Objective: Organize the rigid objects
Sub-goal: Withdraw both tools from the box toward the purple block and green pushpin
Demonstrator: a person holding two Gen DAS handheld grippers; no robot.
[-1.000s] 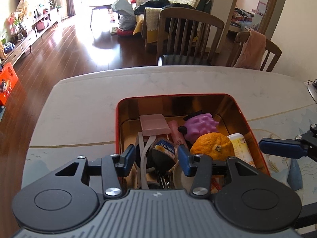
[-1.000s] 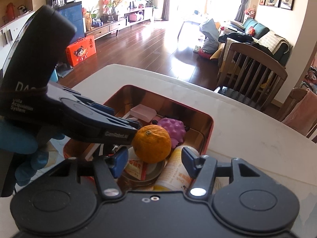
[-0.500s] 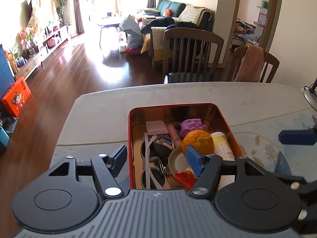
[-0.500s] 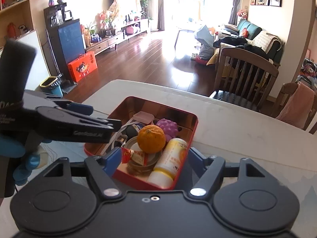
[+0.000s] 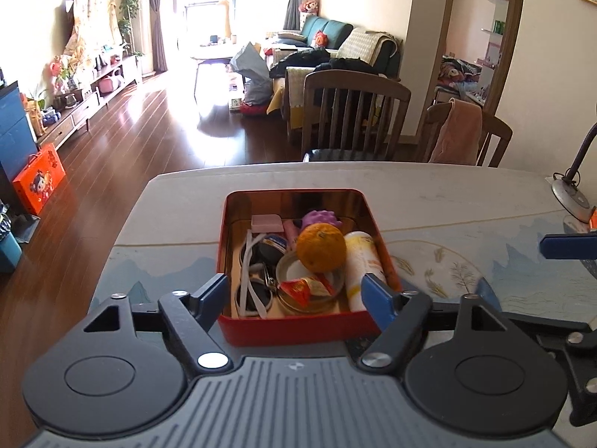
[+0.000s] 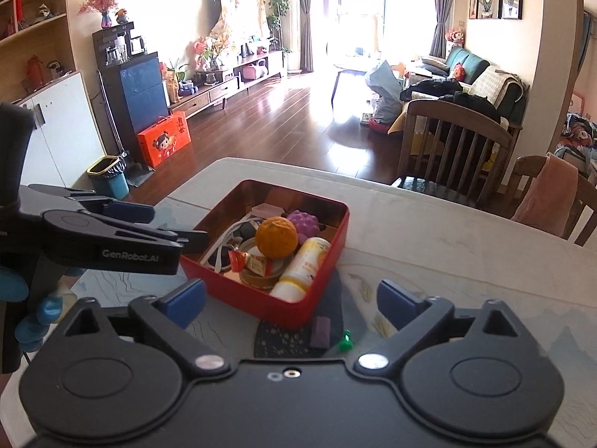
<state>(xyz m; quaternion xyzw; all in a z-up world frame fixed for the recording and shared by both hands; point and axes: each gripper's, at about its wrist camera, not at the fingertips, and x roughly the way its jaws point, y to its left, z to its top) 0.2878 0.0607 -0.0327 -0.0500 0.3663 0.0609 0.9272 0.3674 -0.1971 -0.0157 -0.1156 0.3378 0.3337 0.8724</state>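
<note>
left tool [image 5: 293,293] apart, empty | right tool [image 6: 291,302] apart, empty | red tin [image 5: 298,326] at 12 o'clock on table [image 5: 447,194], packed | advice: approach the orange [image 5: 321,248] from above, grip gently

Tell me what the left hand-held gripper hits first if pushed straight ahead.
Probably the near wall of the red tin, which sits squarely between the open left hand-held gripper fingers; depth is uncertain.

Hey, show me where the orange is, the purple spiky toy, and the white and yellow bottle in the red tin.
orange [image 5: 321,248], left wrist view, middle of its peel.
purple spiky toy [image 6: 303,221], right wrist view, its bumpy top.
white and yellow bottle [image 6: 303,267], right wrist view, mid-body.
</note>
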